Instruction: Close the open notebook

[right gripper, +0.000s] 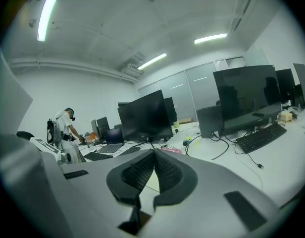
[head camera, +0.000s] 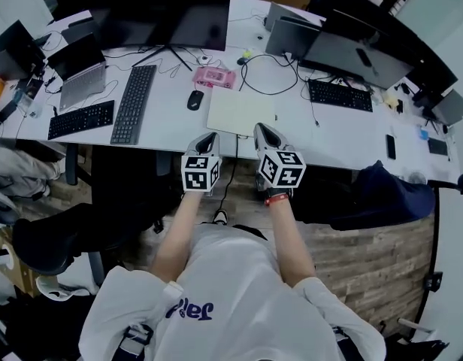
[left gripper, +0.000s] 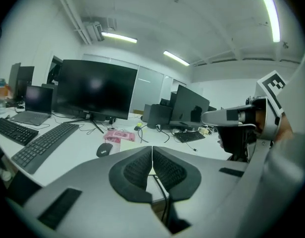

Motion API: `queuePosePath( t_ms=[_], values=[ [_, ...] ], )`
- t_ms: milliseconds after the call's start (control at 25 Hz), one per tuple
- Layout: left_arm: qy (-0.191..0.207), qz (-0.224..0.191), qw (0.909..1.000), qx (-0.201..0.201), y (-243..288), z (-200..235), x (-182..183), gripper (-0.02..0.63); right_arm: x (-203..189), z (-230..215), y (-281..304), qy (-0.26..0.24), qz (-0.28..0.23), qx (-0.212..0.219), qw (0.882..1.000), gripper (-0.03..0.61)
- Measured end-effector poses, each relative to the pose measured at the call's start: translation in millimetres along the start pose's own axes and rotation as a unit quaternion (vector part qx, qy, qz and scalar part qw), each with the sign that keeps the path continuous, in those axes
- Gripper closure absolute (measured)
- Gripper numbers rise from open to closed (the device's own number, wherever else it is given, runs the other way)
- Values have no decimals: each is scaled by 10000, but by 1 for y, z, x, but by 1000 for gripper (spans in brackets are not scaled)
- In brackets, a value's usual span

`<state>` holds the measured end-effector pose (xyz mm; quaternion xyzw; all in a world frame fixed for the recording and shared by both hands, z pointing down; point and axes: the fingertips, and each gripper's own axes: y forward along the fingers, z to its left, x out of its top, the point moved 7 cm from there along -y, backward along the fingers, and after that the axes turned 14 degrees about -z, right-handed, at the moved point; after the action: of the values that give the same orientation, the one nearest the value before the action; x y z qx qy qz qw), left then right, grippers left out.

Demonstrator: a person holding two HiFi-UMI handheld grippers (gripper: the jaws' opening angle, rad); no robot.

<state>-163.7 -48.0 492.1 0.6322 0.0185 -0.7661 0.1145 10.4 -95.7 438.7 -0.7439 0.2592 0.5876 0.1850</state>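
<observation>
- You are holding both tools at the near edge of the desk (head camera: 344, 138), in the middle of the head view, with the left gripper (head camera: 210, 137) and the right gripper (head camera: 260, 129) side by side.
- Both tools are closed. In each gripper view the two dark pads are meeting, and nothing is sitting between them.
- The notebook (head camera: 241, 111) is lying flat on the desk just beyond the two tips, a little above the centre of the frame. The mouse (head camera: 195, 100) is at its left and the pink packet (head camera: 214, 77) is toward its upper left.
- Its long axis is running left to right in the frame, almost along the desk edge, and one long side is facing you. It is showing as one pale sheet, so I cannot tell where the spine is, or if a cover is open.
- I judge that you are at the approach, not yet touching.
- To do it well, I think you are needing to open one tool first, to slide a jaw under the free edge, and to fold it over the spine in a slow arc.
- Meanwhile, resting the other tool on the opposite half should be keeping the notebook from sliding toward the cables.
</observation>
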Motion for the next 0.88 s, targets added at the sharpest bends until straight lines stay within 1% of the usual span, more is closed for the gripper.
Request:
queuePosePath(
  t_ms=[240,360,680,880],
  values=[
    [-286,365,9989,85,18,29,-31,590,-26,-10,18,130,298,-37,9995,563],
    [-469,504,9975,180,25,45,-44,567,-38,-14,23,196,425,-26,9989,563],
    [-1010,855,9903,424,66,80,-78,532,-70,-33,58,395,901,187,9950,563],
    [-1299,1037,9845,567,87,90,-95,485,-81,-40,78,513,1099,393,9918,563]
  ],
)
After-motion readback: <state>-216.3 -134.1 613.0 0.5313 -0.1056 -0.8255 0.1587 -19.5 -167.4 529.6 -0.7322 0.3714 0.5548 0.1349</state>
